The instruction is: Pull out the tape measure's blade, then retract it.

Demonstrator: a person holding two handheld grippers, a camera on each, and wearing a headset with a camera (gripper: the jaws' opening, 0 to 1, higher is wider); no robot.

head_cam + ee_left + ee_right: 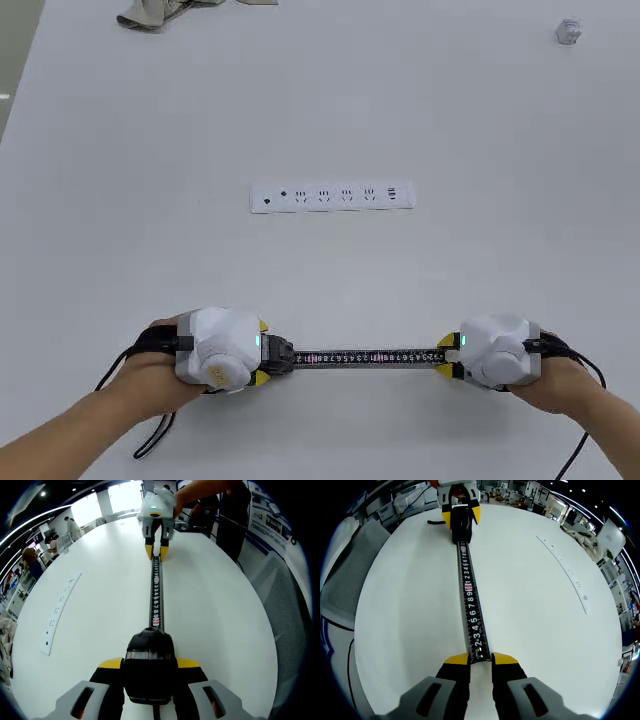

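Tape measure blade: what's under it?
Bare white table lies under the blade; the right gripper covers its tip, the case in the left gripper hides the rest.

Black tape measure [150, 667] on white table, blade [367, 357] extended flat, numbered side up.

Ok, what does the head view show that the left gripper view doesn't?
Head view adds the hand gripping the left tool and a black cable trailing from it. Left gripper view adds people standing beyond the table. Both share the power strip, the pulled-out blade, the left tool shut on the case, and the right tool pinching the blade's end.
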